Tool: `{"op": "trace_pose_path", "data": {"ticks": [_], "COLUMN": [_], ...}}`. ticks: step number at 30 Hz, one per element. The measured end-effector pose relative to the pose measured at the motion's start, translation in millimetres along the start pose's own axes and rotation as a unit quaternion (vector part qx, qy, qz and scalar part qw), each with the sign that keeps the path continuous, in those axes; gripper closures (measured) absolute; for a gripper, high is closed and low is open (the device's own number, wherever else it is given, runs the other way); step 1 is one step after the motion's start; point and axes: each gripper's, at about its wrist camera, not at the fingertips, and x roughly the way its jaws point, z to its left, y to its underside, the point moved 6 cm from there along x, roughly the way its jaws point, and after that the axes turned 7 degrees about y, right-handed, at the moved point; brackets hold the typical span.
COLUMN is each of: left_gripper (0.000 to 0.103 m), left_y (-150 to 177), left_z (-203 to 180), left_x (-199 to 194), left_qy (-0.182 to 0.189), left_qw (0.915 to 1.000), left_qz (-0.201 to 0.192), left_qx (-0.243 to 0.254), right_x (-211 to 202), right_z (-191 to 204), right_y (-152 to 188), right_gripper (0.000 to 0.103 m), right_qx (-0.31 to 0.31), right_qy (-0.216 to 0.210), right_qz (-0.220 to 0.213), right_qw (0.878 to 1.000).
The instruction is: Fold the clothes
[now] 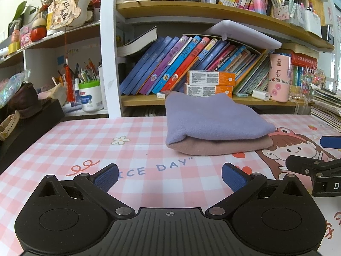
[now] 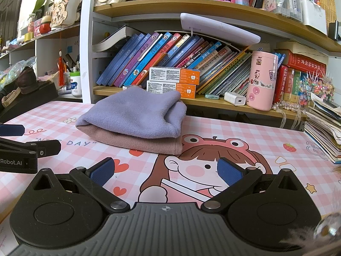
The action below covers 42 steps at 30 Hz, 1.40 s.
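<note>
"NICE DAY" on tablecloth (image 2: 70,143); "Robot.AI" on left claw (image 2: 12,162)

Low side-by-side views; shared folded stack (image 1: 215,125)

Folded lavender garment (image 1: 211,117) stacked flat on folded dusty-pink garment (image 1: 219,147), fold edges facing left, both lying mid-surface (image 1: 85,140), far side, just before the bookshelf.

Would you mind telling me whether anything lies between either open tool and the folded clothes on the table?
Nothing visible does. Only bare checked mat separates the left tool and right tool from the stacked purple cloth and pink cloth.
</note>
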Motion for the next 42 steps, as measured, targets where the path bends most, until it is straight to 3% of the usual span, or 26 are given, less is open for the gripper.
{"op": "trace_pose_path", "data": {"ticks": [42], "left_gripper": [0.000], "left_y": [0.4], "left_z": [-0.5], "left_x": [-0.1], "left_qy": [-0.001], "left_qw": [1.0000], "left_qz": [-0.003], "left_qx": [0.005], "right_x": [0.9], "right_z": [-0.7], "right_y": [-0.3], "right_gripper": [0.000], "right_qx": [0.000], "right_qy": [-0.001], "right_qz": [0.001], "right_qw": [1.000]}}
